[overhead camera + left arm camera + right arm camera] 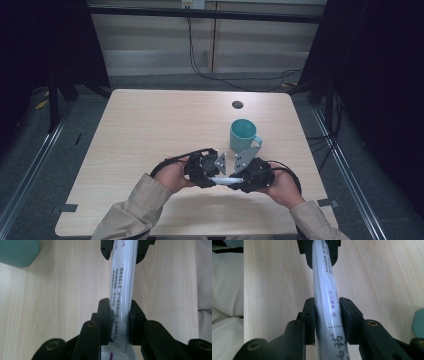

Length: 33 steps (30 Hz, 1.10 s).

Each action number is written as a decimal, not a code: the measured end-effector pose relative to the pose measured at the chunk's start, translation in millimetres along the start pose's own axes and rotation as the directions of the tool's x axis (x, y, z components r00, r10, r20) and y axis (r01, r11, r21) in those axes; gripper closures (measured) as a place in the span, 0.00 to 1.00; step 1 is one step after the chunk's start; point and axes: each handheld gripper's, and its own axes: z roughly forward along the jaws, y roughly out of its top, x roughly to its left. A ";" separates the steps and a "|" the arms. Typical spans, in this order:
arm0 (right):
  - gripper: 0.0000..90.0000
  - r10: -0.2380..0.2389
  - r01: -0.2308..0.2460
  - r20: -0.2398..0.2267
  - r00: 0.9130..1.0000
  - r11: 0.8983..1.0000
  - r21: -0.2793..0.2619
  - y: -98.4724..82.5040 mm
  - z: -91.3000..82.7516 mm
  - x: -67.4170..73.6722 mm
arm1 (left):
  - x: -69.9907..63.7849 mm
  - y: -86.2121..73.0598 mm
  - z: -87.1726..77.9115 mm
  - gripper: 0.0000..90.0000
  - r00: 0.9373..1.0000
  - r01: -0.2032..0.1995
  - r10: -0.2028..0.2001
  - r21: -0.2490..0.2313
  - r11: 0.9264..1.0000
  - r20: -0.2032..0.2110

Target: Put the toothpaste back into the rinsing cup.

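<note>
- Left gripper [119, 315]: jaws closed tight on a white tube [123, 290], pads pressing both its sides near one end.
- Right gripper [327, 315]: jaws narrowed around the same tube [325, 290], pads touching its sides near the other end.
- Tube: held level between the two grippers, above the table [150, 125] near its front edge; seen from above as a pale strip [226, 178] spanning the gap between left gripper [210, 175] and right gripper [239, 179].
- Printed with dark and purple lettering along its length; glossy, with a seam line.
- Grippers facing each other, nearly touching, each in one hand, beige sleeves below.
- Teal mug [242, 135]: upright on the table, just beyond the right gripper, handle turned to the right.
- Mug corner also in the left gripper view [18, 252], top left, apart from the tube.
- Small dark round spot [237, 104] on the table behind the mug.
</note>
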 end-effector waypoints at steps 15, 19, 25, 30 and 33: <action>0.74 0.032 -0.032 -0.024 0.999 0.999 0.005 -4.7 6.5 -3.1 | 2.8 2.5 -3.6 0.84 0.999 0.019 -0.018 -0.016 1.000 0.028; 0.78 0.016 -0.016 -0.023 1.000 1.000 0.020 -3.9 8.1 -2.6 | 2.1 4.3 -4.5 0.83 1.000 0.003 -0.003 -0.016 1.000 0.028; 0.80 0.020 -0.019 -0.035 0.999 0.999 0.034 -4.7 10.0 -4.4 | 2.6 2.3 -2.8 0.82 0.999 0.023 -0.022 -0.055 0.998 0.026; 0.83 0.011 -0.011 -0.013 1.000 1.000 0.029 -4.2 6.9 -2.4 | 4.3 0.6 -5.2 0.75 0.998 0.059 -0.057 -0.085 0.995 0.024; 0.83 0.021 -0.021 -0.002 1.000 0.999 0.025 -5.5 4.4 -4.2 | 6.4 -3.3 -5.7 0.65 0.997 0.072 -0.072 -0.062 0.996 -0.009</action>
